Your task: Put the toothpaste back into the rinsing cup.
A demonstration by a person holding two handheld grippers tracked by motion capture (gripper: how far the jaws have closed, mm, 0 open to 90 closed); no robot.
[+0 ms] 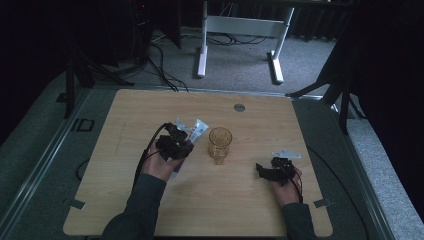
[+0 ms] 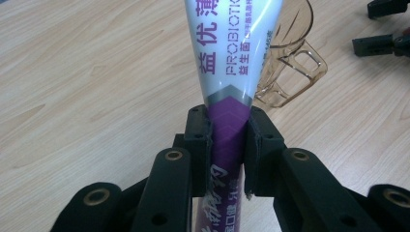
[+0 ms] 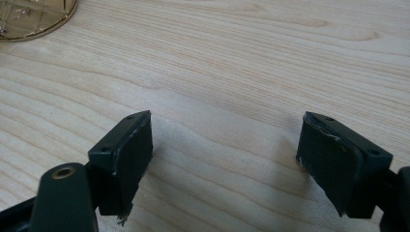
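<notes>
Purple-and-white soft tube [image 2: 227,96] pinched by left gripper [image 2: 227,140] fingers; right gripper [image 3: 225,159] fingers spread wide, empty.

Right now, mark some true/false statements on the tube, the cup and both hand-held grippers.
1. The left hand-held gripper is clamped on the toothpaste tube. True.
2. The right hand-held gripper holds the cup. False: its jaws stand open over bare table.
3. The amber cup stands upright between the two grippers. True.
4. The tube is already inside the cup. False: it is beside it, outside the rim.
</notes>
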